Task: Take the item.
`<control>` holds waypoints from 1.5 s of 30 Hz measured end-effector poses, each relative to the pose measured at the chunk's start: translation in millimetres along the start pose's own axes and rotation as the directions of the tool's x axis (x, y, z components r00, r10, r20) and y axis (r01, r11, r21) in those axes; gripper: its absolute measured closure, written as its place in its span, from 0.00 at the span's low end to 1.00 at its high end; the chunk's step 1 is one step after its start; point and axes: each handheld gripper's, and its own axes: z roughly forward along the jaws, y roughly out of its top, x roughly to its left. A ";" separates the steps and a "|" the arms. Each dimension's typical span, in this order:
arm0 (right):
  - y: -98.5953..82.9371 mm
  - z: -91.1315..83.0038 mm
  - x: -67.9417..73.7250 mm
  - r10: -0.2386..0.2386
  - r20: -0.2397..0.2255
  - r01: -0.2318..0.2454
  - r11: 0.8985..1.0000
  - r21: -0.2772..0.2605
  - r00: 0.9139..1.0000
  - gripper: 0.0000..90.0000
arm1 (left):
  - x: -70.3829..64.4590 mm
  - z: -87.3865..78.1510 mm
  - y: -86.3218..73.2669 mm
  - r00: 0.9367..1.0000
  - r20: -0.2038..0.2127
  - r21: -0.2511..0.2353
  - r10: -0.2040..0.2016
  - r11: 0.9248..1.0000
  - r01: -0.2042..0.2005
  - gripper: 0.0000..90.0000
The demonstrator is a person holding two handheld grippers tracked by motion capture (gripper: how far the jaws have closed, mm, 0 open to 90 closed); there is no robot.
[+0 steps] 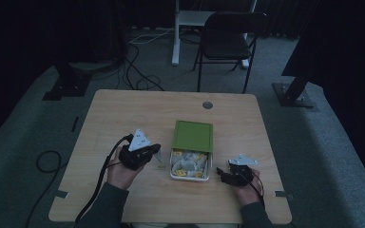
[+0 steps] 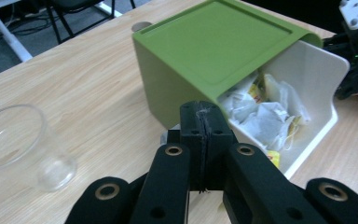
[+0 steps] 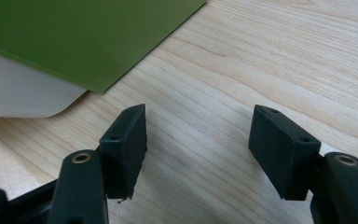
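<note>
With the green lid [image 1: 193, 136] slid half back off the white tea-bag box [image 1: 173, 166], waiting either side: left hand-held gripper [image 2: 200, 135] pressed closed and empty, right hand-held gripper [image 3: 198, 151] spread wide; next, probably reaching in for a tea bag [image 2: 261, 121].

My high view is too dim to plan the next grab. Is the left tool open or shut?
Observer: Shut. In the left gripper view the left tool has its jaws pressed together with nothing between them.
Operator: And the right one?
Observer: The right tool is open. Its jaws stand wide apart over bare table, just off a corner of the green lid.
Operator: What is the faint thing next to the left tool?
Observer: A clear plastic cup. It is empty and sits apart from the white box.
</note>
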 end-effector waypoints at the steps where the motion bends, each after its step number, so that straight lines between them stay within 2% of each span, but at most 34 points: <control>1: 0.0 0.0 0.0 0.000 0.000 0.000 1.000 0.000 1.000 0.40 | 1.6 -0.4 -0.5 1.000 -0.002 0.001 -0.003 1.000 0.003 1.00; 8: 0.0 0.1 -0.1 -0.001 0.000 0.001 1.000 -0.001 1.000 0.40 | 11.0 -1.8 -2.8 1.000 -0.022 0.000 -0.016 1.000 0.016 1.00; 29: 0.0 0.0 -0.2 -0.002 0.000 0.002 1.000 0.000 1.000 0.40 | 21.0 -2.7 -2.1 0.999 -0.033 -0.006 -0.029 1.000 0.028 1.00; 43: 0.1 0.2 -0.2 -0.001 0.001 0.001 1.000 -0.001 1.000 0.40 | 28.7 -5.8 4.5 0.998 -0.048 -0.018 -0.029 0.999 0.028 1.00; 45: 0.1 0.1 -0.2 -0.001 0.001 0.001 1.000 0.000 1.000 0.41 | 34.5 -5.8 7.4 0.998 -0.056 -0.023 -0.033 0.999 0.032 1.00</control>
